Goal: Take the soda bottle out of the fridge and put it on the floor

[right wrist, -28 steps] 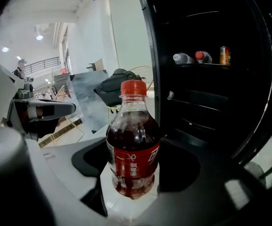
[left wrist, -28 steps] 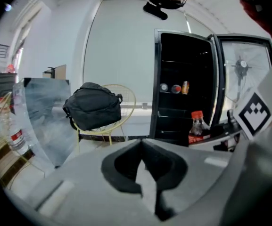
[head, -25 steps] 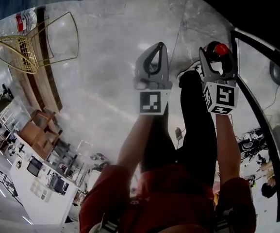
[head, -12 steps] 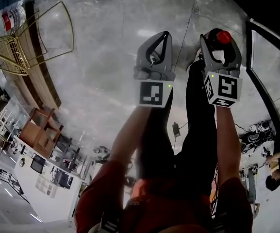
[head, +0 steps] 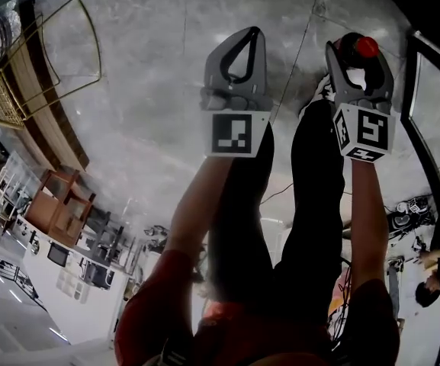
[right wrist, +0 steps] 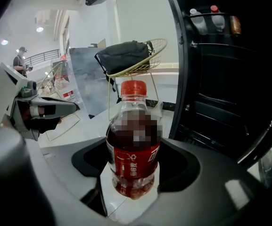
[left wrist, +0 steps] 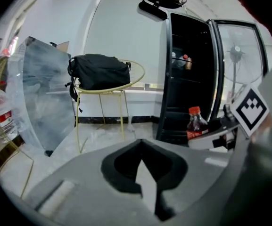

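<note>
- My right fingers (right wrist: 206, 175) stand wide, pressed on either side of the soda bottle (right wrist: 133, 147), which stands upright between them, red cap on top.
- The right gripper (head: 359, 58) points down at the pale marble floor (head: 151, 90); whether the bottle's base touches it I cannot tell.
- My left fingers (left wrist: 79, 185) are closed tip to tip with nothing between them (just a sliver of floor showing through the loop).
- The left gripper (head: 252, 33) hangs level with the right one, a little apart.
- The black fridge (left wrist: 187, 93) stands open just beyond the bottle, with more bottles on an upper shelf.
- Further off, a black bag (left wrist: 100, 72) sits on a gold wire chair (left wrist: 121, 89).
</note>
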Demonstrator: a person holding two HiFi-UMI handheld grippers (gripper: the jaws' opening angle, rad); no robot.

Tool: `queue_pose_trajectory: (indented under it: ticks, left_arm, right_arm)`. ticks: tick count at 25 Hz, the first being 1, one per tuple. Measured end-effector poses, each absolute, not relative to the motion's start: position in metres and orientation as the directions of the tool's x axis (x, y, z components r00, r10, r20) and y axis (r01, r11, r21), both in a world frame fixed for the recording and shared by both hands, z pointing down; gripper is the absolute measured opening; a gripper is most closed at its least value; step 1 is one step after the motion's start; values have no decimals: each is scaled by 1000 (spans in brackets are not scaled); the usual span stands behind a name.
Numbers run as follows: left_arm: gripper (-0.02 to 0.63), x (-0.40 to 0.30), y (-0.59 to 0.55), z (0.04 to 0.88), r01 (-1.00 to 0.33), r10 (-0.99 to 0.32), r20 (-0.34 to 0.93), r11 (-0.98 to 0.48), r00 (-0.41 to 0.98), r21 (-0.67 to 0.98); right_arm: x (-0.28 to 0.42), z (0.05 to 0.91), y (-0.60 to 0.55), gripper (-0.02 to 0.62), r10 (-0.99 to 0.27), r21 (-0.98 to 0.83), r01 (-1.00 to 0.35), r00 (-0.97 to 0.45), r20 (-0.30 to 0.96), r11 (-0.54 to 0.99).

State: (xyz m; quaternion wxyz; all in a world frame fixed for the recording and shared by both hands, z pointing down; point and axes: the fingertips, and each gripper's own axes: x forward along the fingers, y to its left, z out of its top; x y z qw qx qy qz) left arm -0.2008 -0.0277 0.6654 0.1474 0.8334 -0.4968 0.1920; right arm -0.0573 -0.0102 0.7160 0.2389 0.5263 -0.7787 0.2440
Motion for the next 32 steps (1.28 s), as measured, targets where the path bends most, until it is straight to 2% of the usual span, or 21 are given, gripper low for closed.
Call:
queue_pose_trajectory:
  ticks: [10, 19, 26, 32]
  left_arm:
    - [0, -194, -32, 775, -857, -778, 386, -510, 496, 75]
    - [0, -196, -60, 863, -824, -782, 338, -566, 524, -31]
    - [0, -196, -82, 895, -811, -787, 292, -582, 543, -62]
    - [0, -213, -94, 907, -857, -842, 243, -511, 483, -69]
  right_arm:
    - [-61, 822, -21, 304, -722, -110, -919, -367, 586, 378]
    - [-65, 905, -54, 304, -770, -79, -914, -378, 514, 397]
    - [-64, 935, -68, 304, -795, -67, -911, -390, 465, 407]
    - [-73, 951, -75, 304, -800, -61, -902, -408, 440, 427]
